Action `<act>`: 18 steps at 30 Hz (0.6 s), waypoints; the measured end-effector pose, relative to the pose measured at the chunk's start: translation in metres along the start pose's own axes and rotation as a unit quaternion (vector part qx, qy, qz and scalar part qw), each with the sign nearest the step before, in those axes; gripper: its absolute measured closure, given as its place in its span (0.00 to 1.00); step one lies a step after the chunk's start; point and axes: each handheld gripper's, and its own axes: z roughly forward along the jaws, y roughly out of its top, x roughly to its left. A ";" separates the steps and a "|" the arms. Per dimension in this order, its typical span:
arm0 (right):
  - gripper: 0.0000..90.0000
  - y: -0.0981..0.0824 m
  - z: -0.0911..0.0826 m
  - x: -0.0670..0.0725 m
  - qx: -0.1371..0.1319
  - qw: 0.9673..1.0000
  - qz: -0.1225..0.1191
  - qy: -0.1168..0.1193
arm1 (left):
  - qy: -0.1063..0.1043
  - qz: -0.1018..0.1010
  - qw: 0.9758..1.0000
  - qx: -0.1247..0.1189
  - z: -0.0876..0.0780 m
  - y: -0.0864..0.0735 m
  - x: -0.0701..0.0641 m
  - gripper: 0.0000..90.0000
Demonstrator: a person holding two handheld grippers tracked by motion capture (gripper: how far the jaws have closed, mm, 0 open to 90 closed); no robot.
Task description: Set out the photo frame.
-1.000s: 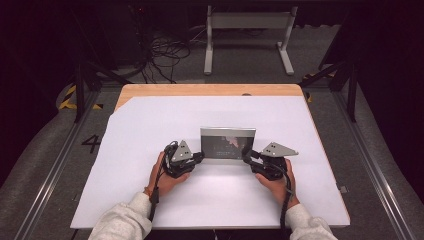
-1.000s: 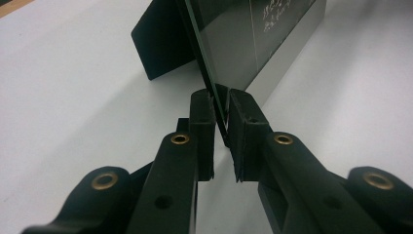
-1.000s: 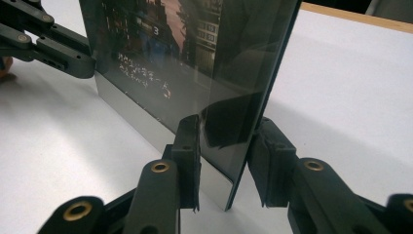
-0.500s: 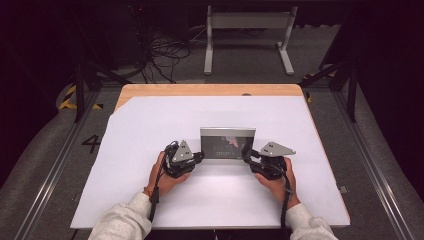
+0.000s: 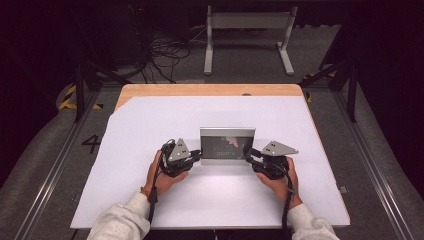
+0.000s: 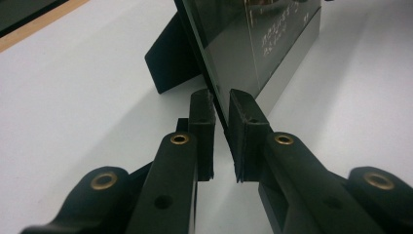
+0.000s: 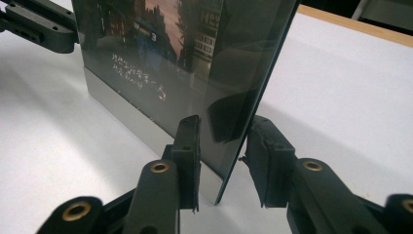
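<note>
A thin, rigid, glossy picture frame [image 5: 227,145], judged slippery and fragile, is straddled at its side edges by the narrowly parted left gripper [image 6: 221,114] and wider right gripper [image 7: 224,141].

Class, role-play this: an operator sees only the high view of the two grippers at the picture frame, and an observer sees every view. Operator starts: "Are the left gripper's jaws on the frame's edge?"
Observer: The left gripper has one jaw on each side of the picture frame edge; a narrow gap shows, so it is not clamped.
Operator: And the right one?
Observer: The right gripper also straddles its edge, with a wider gap at the back jaw.
Operator: What holds the frame up?
Observer: A black stand props it from behind on the white table cover.
Operator: What's on the front?
Observer: A dark street photo with pale handwriting.
</note>
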 end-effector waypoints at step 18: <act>0.69 0.007 -0.009 0.005 -0.008 1.000 -0.018 -0.013 | 0.011 0.018 1.000 -0.011 -0.010 0.007 -0.004 0.79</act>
